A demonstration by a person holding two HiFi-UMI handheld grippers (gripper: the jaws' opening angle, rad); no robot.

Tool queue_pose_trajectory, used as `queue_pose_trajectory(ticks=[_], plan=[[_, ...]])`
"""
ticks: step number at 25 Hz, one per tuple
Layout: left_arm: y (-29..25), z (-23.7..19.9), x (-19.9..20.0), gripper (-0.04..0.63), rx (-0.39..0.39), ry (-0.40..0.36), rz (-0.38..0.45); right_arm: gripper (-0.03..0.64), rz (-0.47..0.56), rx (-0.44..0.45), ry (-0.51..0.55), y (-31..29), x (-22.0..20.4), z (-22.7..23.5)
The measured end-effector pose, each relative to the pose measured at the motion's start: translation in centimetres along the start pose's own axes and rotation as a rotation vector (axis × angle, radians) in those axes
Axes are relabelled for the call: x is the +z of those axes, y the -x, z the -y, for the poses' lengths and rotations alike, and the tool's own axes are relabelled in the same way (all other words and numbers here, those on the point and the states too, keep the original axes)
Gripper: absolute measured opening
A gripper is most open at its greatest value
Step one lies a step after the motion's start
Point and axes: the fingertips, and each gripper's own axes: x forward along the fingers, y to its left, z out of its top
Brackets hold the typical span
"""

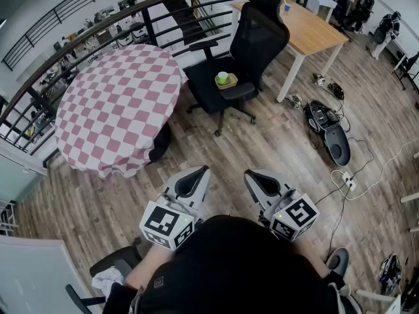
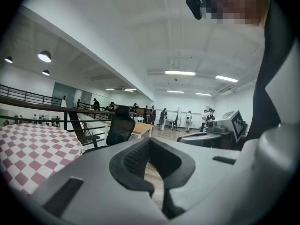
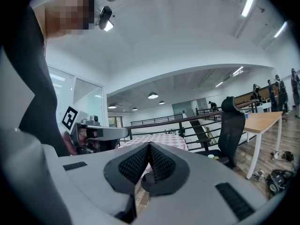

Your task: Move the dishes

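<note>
A small green cup (image 1: 222, 77) stands in a yellow dish (image 1: 229, 84) on the seat of a black office chair (image 1: 259, 34); the right gripper view shows the cup (image 3: 211, 156) as a small speck on that seat. My left gripper (image 1: 202, 170) and right gripper (image 1: 249, 173) are held low and close to the person's body, far from the chair, pointing toward it. Both are shut with nothing between their jaws. In their own views the left gripper (image 2: 149, 140) and the right gripper (image 3: 149, 145) show their tips pressed together.
A round table (image 1: 114, 103) with a pink-and-white checked cloth stands at the left by a dark railing (image 1: 72, 51). A wooden desk (image 1: 315, 30) is behind the chair. A black device (image 1: 330, 133), cables and a power strip (image 1: 347, 180) lie on the wood floor at right.
</note>
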Motion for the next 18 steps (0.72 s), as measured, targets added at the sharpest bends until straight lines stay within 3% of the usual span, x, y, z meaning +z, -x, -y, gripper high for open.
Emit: queue_pose_trajectory(ticks=[4,9,15,18], plan=[[-1.1,1.0,0.3,0.003,-0.011,-0.002,0.0,0.018,-0.002,-0.012,0.005,1.1,0.2,1.0],[-3.3,2.8,0.3,0.003,-0.041,-0.013,0.0,0.02,0.017,-0.102,0.041,3.5,0.6,3.4],[-6.2,4.8,1.3,0.003,-0.016,-0.047,0.047,0.021,0.08,-0.151,0.003,7.7,0.8,6.2],[-7.7,6.2,1.0,0.003,-0.025,-0.051,0.033,0.023,0.096,-0.179,-0.014,9.6,0.2,7.7]])
